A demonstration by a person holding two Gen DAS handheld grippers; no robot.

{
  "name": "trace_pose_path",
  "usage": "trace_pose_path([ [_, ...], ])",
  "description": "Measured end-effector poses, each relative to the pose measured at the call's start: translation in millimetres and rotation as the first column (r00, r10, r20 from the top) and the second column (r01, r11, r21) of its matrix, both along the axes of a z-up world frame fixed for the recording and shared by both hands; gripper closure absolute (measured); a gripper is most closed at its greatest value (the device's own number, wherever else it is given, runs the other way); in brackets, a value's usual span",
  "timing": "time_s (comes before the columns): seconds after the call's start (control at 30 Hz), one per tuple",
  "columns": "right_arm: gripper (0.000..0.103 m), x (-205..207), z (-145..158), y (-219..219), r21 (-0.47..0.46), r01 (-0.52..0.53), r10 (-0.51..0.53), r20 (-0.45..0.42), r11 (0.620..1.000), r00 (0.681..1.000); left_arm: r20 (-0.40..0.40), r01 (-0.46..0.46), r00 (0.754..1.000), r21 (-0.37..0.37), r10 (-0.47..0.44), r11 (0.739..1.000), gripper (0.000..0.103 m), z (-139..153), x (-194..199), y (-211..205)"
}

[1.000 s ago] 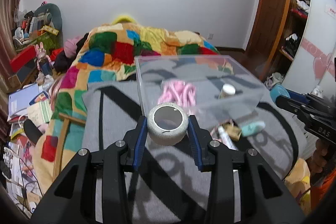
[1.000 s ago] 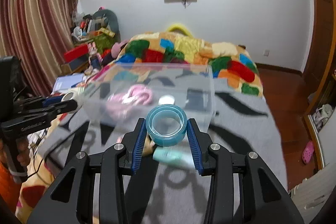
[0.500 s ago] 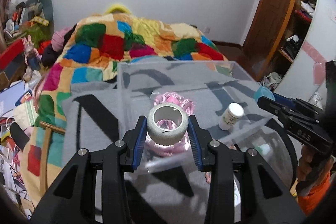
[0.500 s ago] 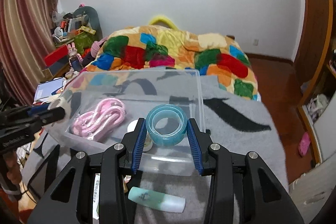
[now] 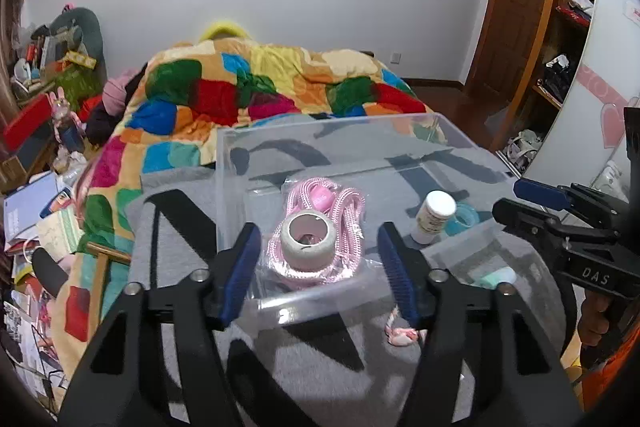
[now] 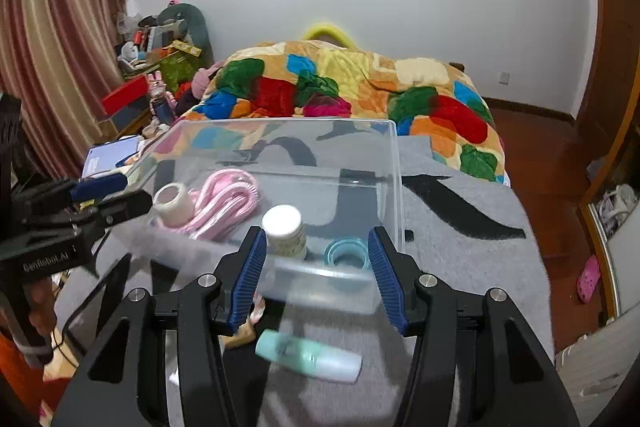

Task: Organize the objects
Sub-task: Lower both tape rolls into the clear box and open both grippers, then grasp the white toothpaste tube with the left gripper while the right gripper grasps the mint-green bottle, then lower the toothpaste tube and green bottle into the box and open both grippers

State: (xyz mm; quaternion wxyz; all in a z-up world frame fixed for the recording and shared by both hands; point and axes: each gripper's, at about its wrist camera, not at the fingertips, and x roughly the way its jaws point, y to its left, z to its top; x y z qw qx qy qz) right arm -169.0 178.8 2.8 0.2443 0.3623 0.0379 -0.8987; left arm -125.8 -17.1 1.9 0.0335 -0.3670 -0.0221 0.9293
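Observation:
A clear plastic bin point(image 5: 320, 291) point(image 6: 394, 163) stands on a grey blanket. Inside lie a pink rope bundle point(image 5: 344, 203) point(image 6: 228, 195), a white tape roll point(image 5: 308, 238) point(image 6: 173, 203) on top of the rope, a white bottle point(image 5: 434, 215) point(image 6: 285, 229) and a blue tape roll point(image 5: 462, 219) point(image 6: 346, 254). My left gripper point(image 5: 318, 267) is open and empty above the bin's near wall, over the white roll. My right gripper point(image 6: 316, 275) is open and empty above the bin's near right corner, over the blue roll.
A mint-green tube point(image 6: 308, 357) and a small pink-tan object point(image 6: 246, 327) lie on the grey blanket point(image 6: 460, 235) in front of the bin. A colourful patchwork quilt point(image 5: 260, 95) covers the bed behind. Clutter fills the floor at the left point(image 5: 36, 211). Shelves stand at the right point(image 5: 568, 27).
Both grippers opened. The white tape roll dropped from the left one onto the pink rope, and the blue tape roll dropped from the right one beside the bottle.

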Motion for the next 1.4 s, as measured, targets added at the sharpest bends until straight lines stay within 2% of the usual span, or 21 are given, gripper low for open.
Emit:
trace_pose_path([
  [0.2,0.051,30.3,6.9,12.5,0.024,-0.058,0.059,-0.037,0.998,0.998,-0.043,0.044,0.998,-0.037,-0.045,0.998,0.015,8.6,27.0,13.5],
  [0.33,0.044,44.2,-7.5,13.4,0.089,-0.117,0.119,-0.020,0.989,0.993,-0.003,0.079,0.997,-0.039,-0.079,0.996,0.015,-5.2,38.9,24.0],
  [0.43,0.043,46.9,-28.2,4.9,0.163,-0.168,0.168,0.013,0.972,0.986,0.058,0.118,0.991,0.010,-0.119,0.993,0.015,-23.4,39.8,33.3],
  [0.5,0.043,44.4,-43.5,-2.1,0.201,-0.198,0.192,0.046,0.959,0.980,0.099,0.135,0.986,0.018,-0.136,0.991,0.016,-35.5,38.0,42.2],
  [0.63,0.044,30.1,-61.3,-7.3,0.232,-0.201,0.186,0.084,0.952,0.979,0.175,0.179,0.967,0.044,-0.184,0.983,0.028,-60.7,32.9,62.6],
  [0.7,0.044,19.8,-65.8,-6.1,0.224,-0.200,0.180,0.109,0.954,0.978,0.197,0.176,0.963,0.055,-0.184,0.983,0.040,-68.6,26.9,68.3],
  [0.77,0.052,12.3,-67.0,-1.5,0.181,-0.204,0.181,0.137,0.962,0.974,0.186,0.158,0.969,0.032,-0.161,0.987,0.046,-71.8,25.2,72.1],
  [0.8,0.063,12.2,-66.7,0.3,0.172,-0.204,0.181,0.141,0.964,0.973,0.176,0.157,0.972,0.023,-0.158,0.987,0.054,-71.9,27.1,73.6],
  [0.83,0.070,13.9,-66.0,2.7,0.168,-0.203,0.181,0.139,0.965,0.974,0.167,0.155,0.974,0.017,-0.155,0.988,0.058,-71.7,29.6,73.1],
  [0.93,0.079,22.0,-65.8,7.6,0.148,-0.206,0.186,0.135,0.967,0.973,0.156,0.161,0.974,0.019,-0.162,0.987,0.069,-72.5,38.6,65.5],
  [1.03,0.080,30.9,-64.9,11.8,0.127,-0.191,0.175,0.130,0.973,0.976,0.150,0.153,0.977,0.013,-0.154,0.988,0.091,-71.2,46.1,58.6],
  [1.27,0.080,47.9,-58.0,21.4,0.010,-0.148,0.145,0.139,0.989,0.980,0.115,0.119,0.986,0.036,-0.123,0.992,0.092,-64.1,62.1,45.8],
  [1.4,0.080,54.7,-42.0,25.6,-0.037,-0.125,0.128,0.113,0.991,0.985,0.069,0.108,0.991,0.036,-0.110,0.993,0.092,-47.9,71.5,38.0],
])
